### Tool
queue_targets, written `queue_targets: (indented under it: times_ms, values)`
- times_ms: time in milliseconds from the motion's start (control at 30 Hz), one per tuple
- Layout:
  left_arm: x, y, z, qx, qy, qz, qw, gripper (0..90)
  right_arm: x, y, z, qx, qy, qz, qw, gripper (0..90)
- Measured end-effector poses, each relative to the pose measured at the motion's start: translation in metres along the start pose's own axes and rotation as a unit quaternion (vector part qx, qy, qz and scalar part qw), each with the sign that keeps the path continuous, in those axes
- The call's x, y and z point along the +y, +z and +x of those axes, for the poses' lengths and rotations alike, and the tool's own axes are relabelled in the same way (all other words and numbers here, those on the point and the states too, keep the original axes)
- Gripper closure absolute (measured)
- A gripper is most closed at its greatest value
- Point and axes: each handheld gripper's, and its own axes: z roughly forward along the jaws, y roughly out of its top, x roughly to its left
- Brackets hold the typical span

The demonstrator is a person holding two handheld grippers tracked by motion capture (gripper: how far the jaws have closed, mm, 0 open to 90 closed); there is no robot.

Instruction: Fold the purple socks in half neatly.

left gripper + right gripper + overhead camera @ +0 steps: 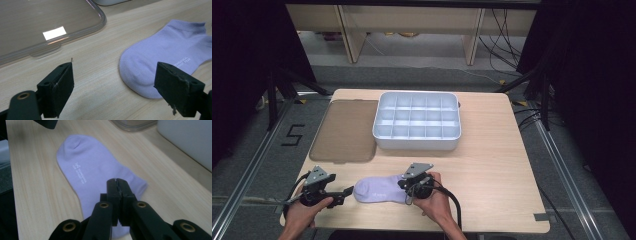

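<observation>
While left hand-held gripper [113,90] gapes beside sock [379,189], right hand-held gripper [117,185] pressed together above it.

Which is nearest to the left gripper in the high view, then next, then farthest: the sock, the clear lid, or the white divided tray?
From the left gripper:
1. Sock, just beside its jaws, near the table's front edge.
2. Clear lid, farther back on the left.
3. White divided tray, at the back centre.
</observation>
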Motion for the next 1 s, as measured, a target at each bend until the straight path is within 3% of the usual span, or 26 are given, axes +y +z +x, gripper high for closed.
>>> queue_targets:
  times_ms: [100,133,200,567,600,633,700,733,1000]
  values:
    - [0.0,0.001,-0.001,-0.002,-0.006,-0.001,1.0,15.3,0.003,0.01,0.004,0.003,-0.007,0.014,0.9999,90.0]
    - [0.0,0.001,0.0,-0.004,0.003,-0.002,1.0,15.3,0.004,0.014,0.003,0.003,-0.018,0.011,0.9998,90.0]
    - [0.0,0.0,0.0,-0.004,0.001,-0.002,1.0,15.3,0.004,0.015,0.005,0.001,-0.01,0.018,0.9998,90.0]
    - [-0.001,0.001,-0.001,-0.004,-0.007,-0.001,1.0,15.3,0.007,0.036,0.008,0.008,-0.026,0.05,0.9984,90.0]
    - [-0.001,0.001,-0.001,-0.004,-0.007,-0.001,1.0,15.3,0.007,0.037,0.007,0.013,-0.032,0.051,0.9981,90.0]
    - [0.0,0.0,0.001,-0.006,0.01,0.006,0.9999,15.3,0.007,0.037,0.007,0.014,-0.031,0.056,0.9978,90.0]
    - [0.0,0.0,0.001,-0.006,0.013,0.008,0.9999,15.3,0.006,0.036,0.006,0.006,-0.033,0.059,0.9977,90.0]
    - [0.0,-0.001,0.001,-0.006,0.013,0.008,0.9999,15.3,0.005,0.036,0.007,0.006,-0.02,0.057,0.9982,90.0]
    - [-0.001,-0.001,0.001,-0.007,0.01,0.007,0.9999,15.3,0.001,0.031,0.004,0.006,-0.018,0.063,0.9978,90.0]
